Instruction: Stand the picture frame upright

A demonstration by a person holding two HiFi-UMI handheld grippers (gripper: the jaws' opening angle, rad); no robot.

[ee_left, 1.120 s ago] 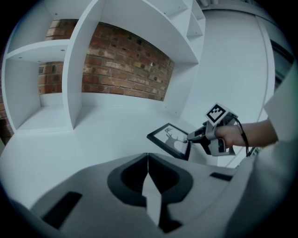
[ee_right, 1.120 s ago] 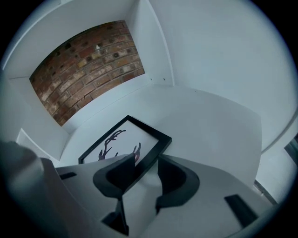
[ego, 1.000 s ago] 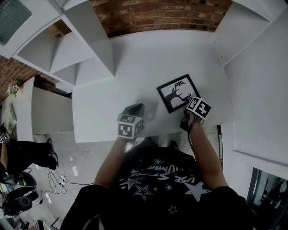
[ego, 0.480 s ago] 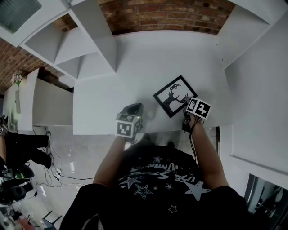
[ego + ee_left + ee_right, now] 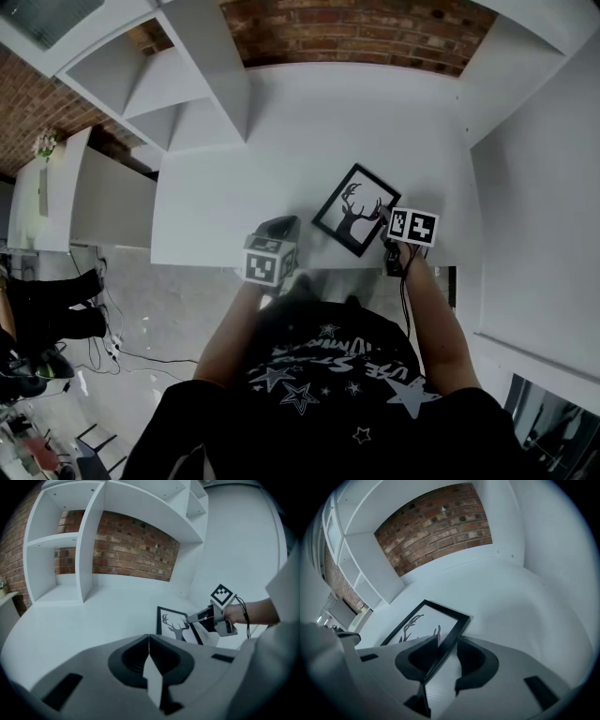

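From the head view, we see the picture frame (image 5: pixel 354 210) on the white desk (image 5: pixel 281 131), near the front edge on our right side. The right hand-held gripper (image 5: pixel 384 217) is at the frame's near right edge. The left hand-held gripper (image 5: pixel 279 228) waits just left of the frame and does not touch it.

From the left gripper view, that gripper's jaws are pressed together with nothing in them. We can see the deer picture past them, with the right gripper at its side.

From the right gripper view, the jaws are closing and the frame's black edge sits between them. One side still shows a small gap, so we think the hold is not tight yet.

To do this well, we should squeeze firmly on the edge. Then we should tip the frame up slowly, so it does not slide away.

The white shelf (image 5: pixel 89 541) behind the desk has open boxes. We see nothing inside them.
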